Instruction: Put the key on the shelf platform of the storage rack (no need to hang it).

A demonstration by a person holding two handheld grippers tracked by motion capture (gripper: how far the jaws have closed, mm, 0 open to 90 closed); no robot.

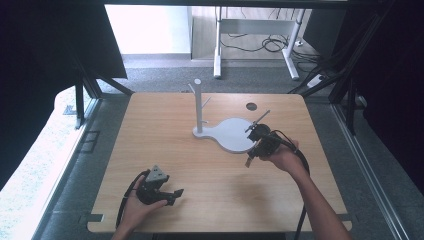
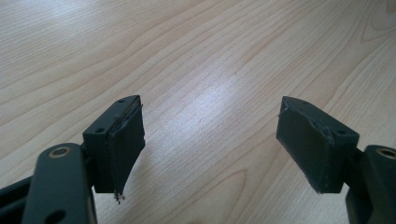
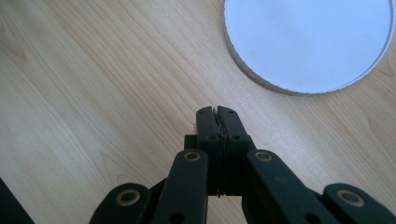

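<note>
The right gripper (image 1: 258,141) hangs low over the table (image 1: 165,150) with its jaws pressed together, nothing between them. Just ahead of those jaws, close but apart, lies the round white base plate (image 3: 308,42) of a white stand; its post (image 1: 198,106) rises upright beyond the plate. The left gripper (image 2: 210,140) sits well apart from the stand, jaws spread wide with bare wood between them.
</note>
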